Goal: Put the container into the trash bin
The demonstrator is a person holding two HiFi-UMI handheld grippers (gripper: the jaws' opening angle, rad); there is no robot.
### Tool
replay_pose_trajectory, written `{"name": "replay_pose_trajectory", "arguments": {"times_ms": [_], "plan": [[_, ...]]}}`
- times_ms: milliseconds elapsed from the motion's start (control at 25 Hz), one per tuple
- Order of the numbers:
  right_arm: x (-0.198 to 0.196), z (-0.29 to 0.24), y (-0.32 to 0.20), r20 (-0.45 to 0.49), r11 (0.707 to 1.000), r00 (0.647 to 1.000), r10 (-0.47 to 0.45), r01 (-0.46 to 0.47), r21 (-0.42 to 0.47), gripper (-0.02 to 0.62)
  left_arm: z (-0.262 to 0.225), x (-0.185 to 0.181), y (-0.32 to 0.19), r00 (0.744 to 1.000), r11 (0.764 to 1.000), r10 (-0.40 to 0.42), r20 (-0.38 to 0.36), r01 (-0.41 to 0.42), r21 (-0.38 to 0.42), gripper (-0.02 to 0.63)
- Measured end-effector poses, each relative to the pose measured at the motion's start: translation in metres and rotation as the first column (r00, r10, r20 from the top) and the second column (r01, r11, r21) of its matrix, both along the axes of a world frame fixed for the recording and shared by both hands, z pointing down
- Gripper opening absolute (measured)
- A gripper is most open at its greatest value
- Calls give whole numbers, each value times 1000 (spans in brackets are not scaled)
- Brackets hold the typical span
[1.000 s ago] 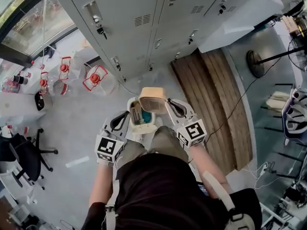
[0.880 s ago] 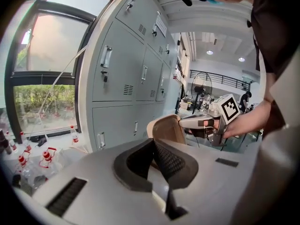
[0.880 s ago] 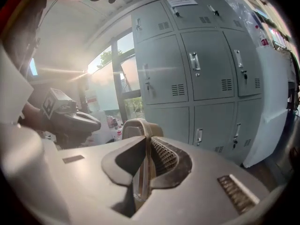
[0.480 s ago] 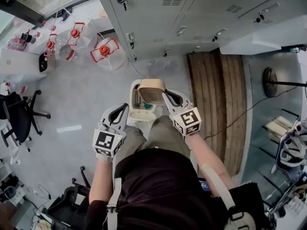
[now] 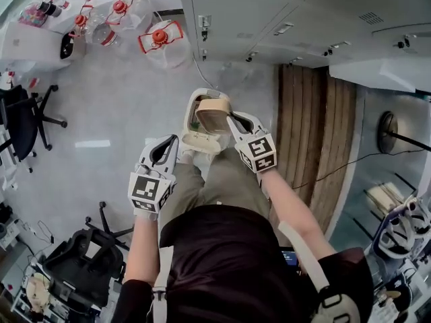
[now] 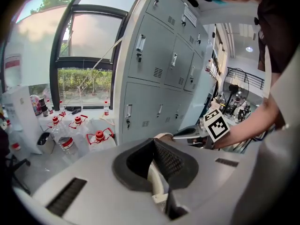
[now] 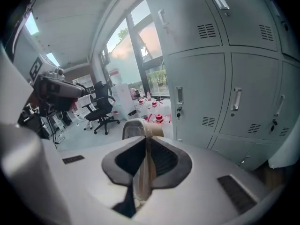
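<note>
A white trash bin (image 5: 194, 140) stands on the floor in front of my legs, its mouth open. A tan container (image 5: 214, 118) hangs over that mouth, tilted, with my right gripper (image 5: 231, 121) shut on its wall. In the right gripper view the container's (image 7: 141, 128) thin wall runs between the closed jaws of that gripper (image 7: 146, 143). My left gripper (image 5: 174, 142) sits at the bin's left edge. In the left gripper view the left gripper (image 6: 153, 144) is shut on a curved white strip, seemingly the bin's edge. Its body hides the bin itself.
Grey lockers (image 5: 289, 12) rise just behind the bin. Red-capped water jugs (image 5: 160, 40) sit to its far left, and a wooden platform (image 5: 311, 126) lies to its right. Black office chairs (image 5: 23, 120) stand at the left.
The head view has swung and the lockers now sit higher in frame. The right gripper still holds the container, now further over the bin's mouth. The left gripper stays at the bin's left edge.
</note>
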State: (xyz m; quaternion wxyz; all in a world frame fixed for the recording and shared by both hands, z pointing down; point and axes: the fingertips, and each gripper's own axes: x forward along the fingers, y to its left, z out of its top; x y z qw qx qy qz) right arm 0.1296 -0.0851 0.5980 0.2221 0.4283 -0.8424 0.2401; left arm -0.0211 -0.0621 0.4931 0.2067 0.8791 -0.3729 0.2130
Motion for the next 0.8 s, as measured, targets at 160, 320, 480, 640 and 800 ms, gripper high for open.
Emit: {"name": "replay_pose_trajectory", "arguments": {"times_ms": [160, 320, 480, 640, 800], "plan": [[-10, 31, 2, -20, 998, 999, -40, 39, -42, 46, 14, -9, 6, 999, 999, -34, 22, 34, -34, 8], [-17, 58, 1, -30, 995, 998, -59, 57, -83, 46, 28, -19, 8, 997, 995, -66, 31, 69, -73, 8], [-22, 88, -2, -52, 990, 996, -72, 66, -124, 46, 44, -26, 7, 997, 993, -69, 45, 73, -97, 8], [-27, 120, -5, -82, 983, 993, -89, 74, -166, 46, 65, -37, 5, 995, 986, -78, 61, 86, -145, 8], [-34, 151, -10, -103, 976, 990, -95, 72, -204, 46, 87, -50, 2, 993, 975, -90, 76, 103, -196, 8]]}}
